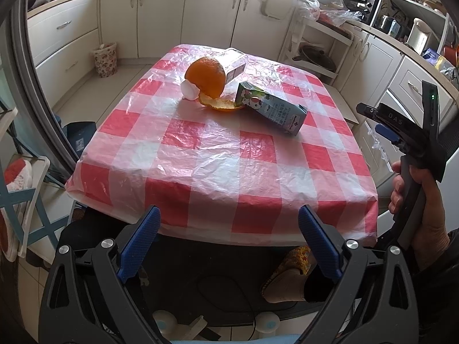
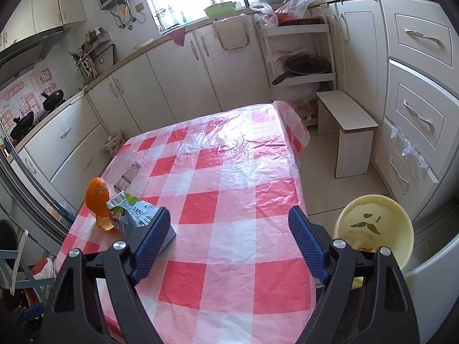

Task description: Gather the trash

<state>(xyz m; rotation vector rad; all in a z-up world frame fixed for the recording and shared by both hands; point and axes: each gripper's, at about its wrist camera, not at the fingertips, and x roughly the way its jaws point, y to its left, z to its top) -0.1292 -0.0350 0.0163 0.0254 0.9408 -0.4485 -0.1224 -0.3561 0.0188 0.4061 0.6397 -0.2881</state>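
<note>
Orange peel stands on the red-and-white checked table, with a white wad at its left, a clear plastic bottle behind it and a crushed milk carton lying at its right. My left gripper is open and empty, held off the table's near edge. My right gripper is open and empty above the table's right side; its body shows at the right of the left wrist view. From the right wrist I see the peel, carton and bottle at the left.
A yellow bin with a moustache print stands on the floor right of the table, some scraps inside. A small white stool stands beyond it. A floral bin stands by the far cabinets. Cabinets surround the table.
</note>
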